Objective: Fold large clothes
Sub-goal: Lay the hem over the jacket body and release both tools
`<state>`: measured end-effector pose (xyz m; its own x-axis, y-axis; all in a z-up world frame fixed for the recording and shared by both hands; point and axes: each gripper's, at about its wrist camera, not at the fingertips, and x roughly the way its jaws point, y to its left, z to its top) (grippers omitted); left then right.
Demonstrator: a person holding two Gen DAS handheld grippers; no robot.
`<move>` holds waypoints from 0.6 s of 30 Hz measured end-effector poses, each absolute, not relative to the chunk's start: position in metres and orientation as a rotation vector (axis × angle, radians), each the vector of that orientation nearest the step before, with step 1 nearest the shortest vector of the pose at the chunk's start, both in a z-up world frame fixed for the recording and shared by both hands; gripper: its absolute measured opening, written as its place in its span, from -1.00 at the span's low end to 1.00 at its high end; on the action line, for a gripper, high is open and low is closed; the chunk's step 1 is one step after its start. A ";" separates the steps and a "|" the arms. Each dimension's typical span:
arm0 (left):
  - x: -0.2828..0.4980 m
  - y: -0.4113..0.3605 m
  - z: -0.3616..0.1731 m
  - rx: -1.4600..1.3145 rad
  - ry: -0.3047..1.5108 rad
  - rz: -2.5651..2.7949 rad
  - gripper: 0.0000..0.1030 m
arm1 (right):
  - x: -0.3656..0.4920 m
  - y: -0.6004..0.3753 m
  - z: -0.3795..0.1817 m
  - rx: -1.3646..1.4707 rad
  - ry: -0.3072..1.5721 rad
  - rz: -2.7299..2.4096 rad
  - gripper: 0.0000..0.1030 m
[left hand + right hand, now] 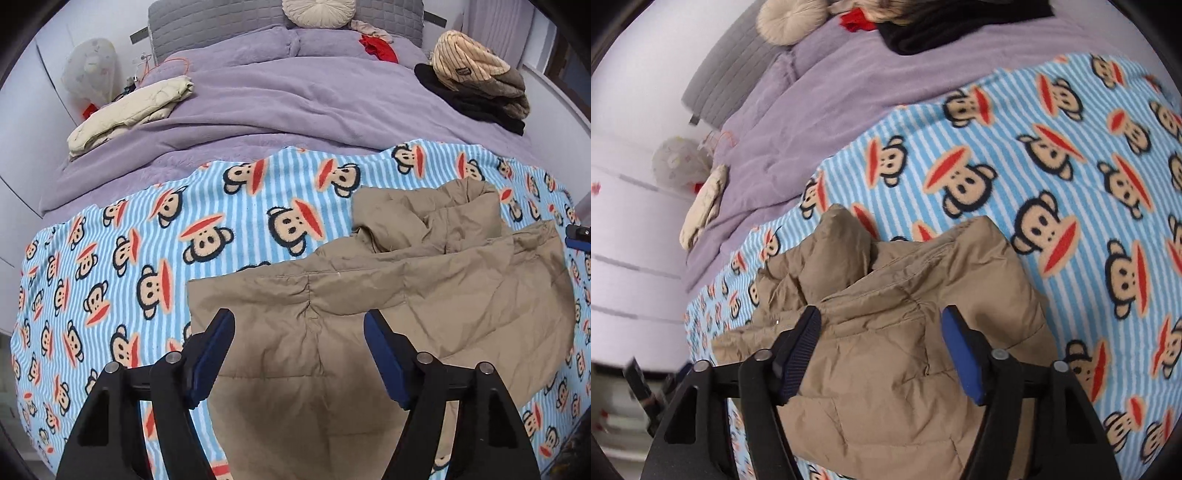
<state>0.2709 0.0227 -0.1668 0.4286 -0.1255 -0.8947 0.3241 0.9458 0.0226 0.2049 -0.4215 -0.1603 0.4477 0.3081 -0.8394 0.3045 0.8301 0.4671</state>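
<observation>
A tan puffy jacket (388, 295) lies folded on a blue striped monkey-print blanket (110, 277) spread over the bed. My left gripper (299, 321) hangs open above the jacket's near edge, its blue pads apart and nothing pinched between them. In the right wrist view the same jacket (905, 332) lies bunched, its hood end pointing away. My right gripper (881, 317) is open above it, the pads clear of the fabric. The tip of the right gripper (578, 236) peeks in at the right edge of the left wrist view.
A purple duvet (277, 99) covers the far half of the bed. A folded cream garment (129, 110) lies far left, a stack of dark and striped clothes (476, 85) far right. A round cushion (317, 13) and red cloth (376, 46) rest by the grey headboard. White drawers (628, 240) stand left.
</observation>
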 end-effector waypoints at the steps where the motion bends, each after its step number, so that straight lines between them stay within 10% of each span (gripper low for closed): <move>1: 0.274 0.018 -0.176 0.214 1.095 -0.270 0.45 | 0.209 -0.411 -0.159 0.538 1.148 0.027 -0.37; 18: 0.346 0.015 -0.298 0.069 1.215 -0.069 0.48 | 0.252 -0.436 -0.278 0.443 1.183 -0.268 -0.74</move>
